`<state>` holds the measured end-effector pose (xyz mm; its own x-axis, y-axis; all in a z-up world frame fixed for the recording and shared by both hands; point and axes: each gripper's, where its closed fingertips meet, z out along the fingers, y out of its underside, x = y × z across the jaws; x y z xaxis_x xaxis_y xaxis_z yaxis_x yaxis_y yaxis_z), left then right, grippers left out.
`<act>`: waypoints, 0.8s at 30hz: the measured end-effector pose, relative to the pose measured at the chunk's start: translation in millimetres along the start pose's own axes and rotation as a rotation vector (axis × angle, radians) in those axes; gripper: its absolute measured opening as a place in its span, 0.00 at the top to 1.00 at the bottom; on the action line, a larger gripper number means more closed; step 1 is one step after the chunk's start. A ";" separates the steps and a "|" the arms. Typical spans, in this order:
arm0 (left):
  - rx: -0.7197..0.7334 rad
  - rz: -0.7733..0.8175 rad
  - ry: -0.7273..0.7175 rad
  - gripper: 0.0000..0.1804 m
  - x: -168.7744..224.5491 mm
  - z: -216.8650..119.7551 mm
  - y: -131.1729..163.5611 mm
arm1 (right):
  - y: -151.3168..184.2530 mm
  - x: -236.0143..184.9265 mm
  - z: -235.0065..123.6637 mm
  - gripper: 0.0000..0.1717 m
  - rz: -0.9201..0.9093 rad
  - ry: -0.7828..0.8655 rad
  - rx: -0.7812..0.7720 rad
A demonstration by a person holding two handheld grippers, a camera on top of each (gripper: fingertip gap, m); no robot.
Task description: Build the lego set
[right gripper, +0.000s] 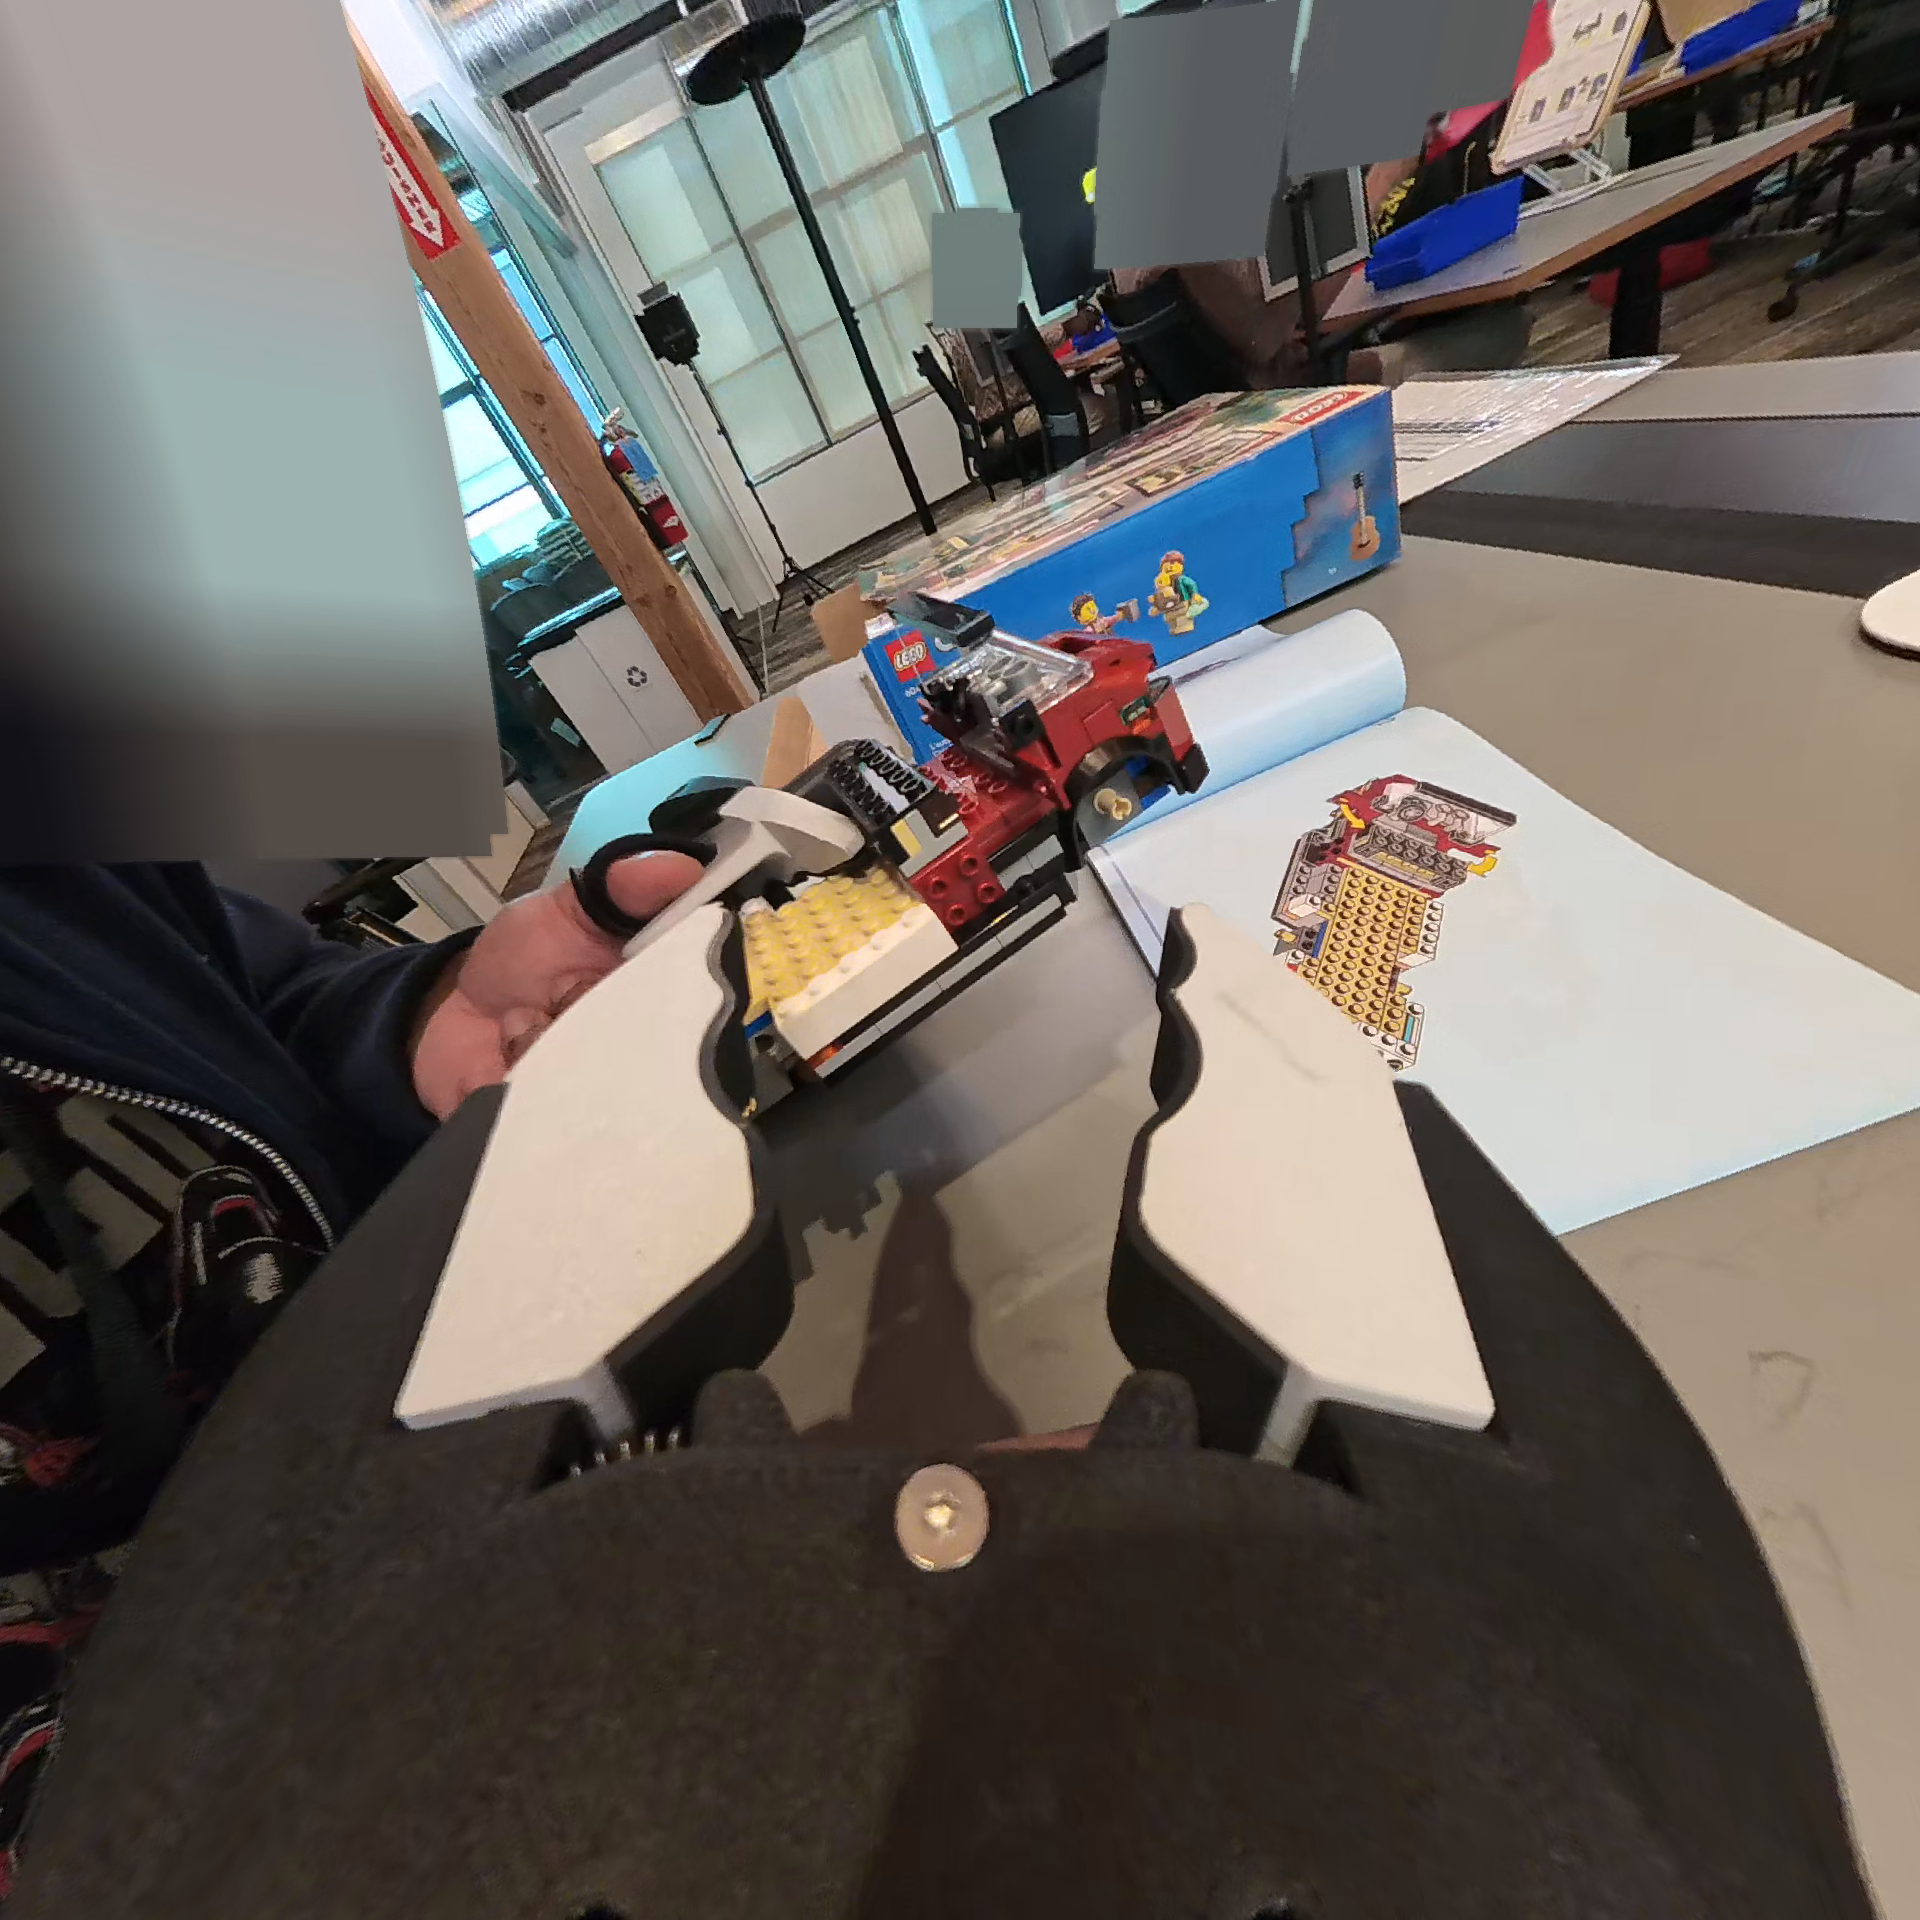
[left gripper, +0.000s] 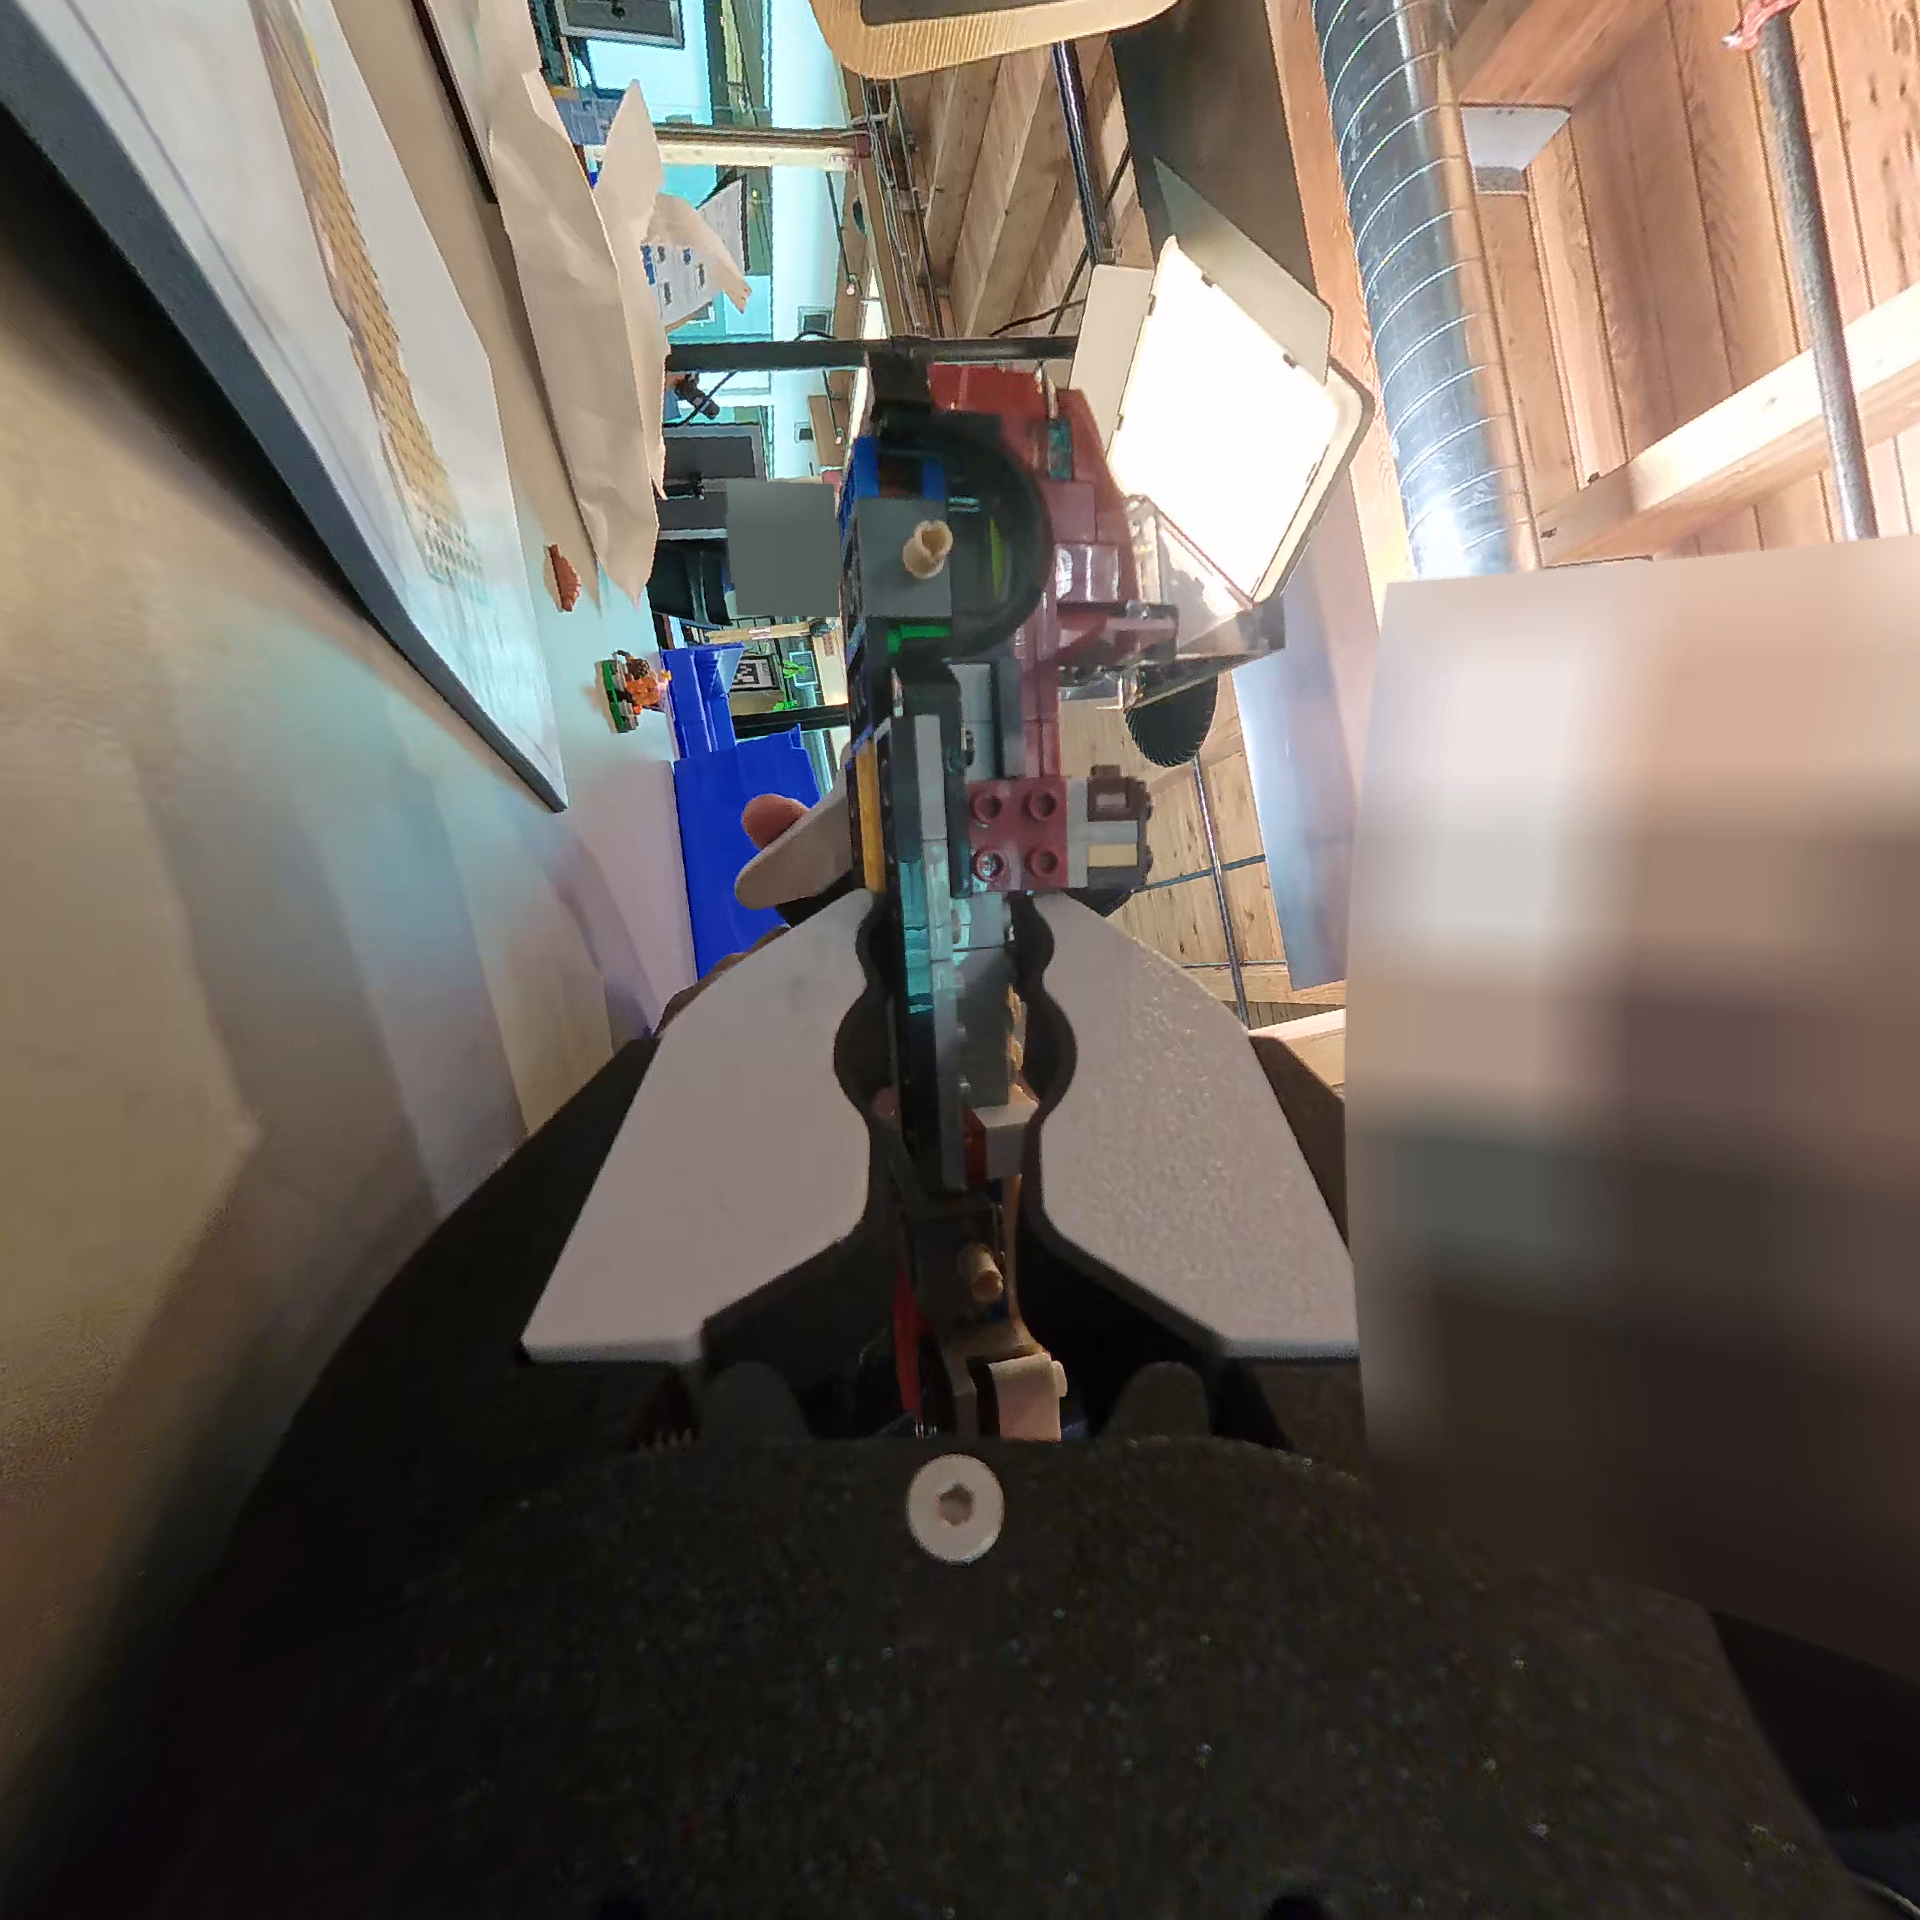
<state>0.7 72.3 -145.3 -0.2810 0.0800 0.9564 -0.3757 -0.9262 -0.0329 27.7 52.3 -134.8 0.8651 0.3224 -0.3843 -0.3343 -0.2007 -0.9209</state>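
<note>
Brick truck point(left gripper: 940, 727) in left claw point(left gripper: 948, 925) (clamped)

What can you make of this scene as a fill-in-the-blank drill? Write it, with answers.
1. The left gripper is shut on a toy ____ built of bricks.
2. The right gripper has its jaws ____ with nothing between them.
3. The booklet lies open on the ____.

Missing words: truck; open; table
</note>
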 end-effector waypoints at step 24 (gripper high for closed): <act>-0.033 -0.050 -0.018 0.88 -4.4 1.6 1.6 | -9.7 -16.2 16.6 0.49 -0.098 -0.171 0.030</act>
<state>2.8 69.9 -149.1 -0.2453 0.1187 0.9622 -0.4176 -0.9086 0.0057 10.7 64.4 -120.8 0.8187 0.4919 -0.2961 -0.2647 -0.1343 -0.9549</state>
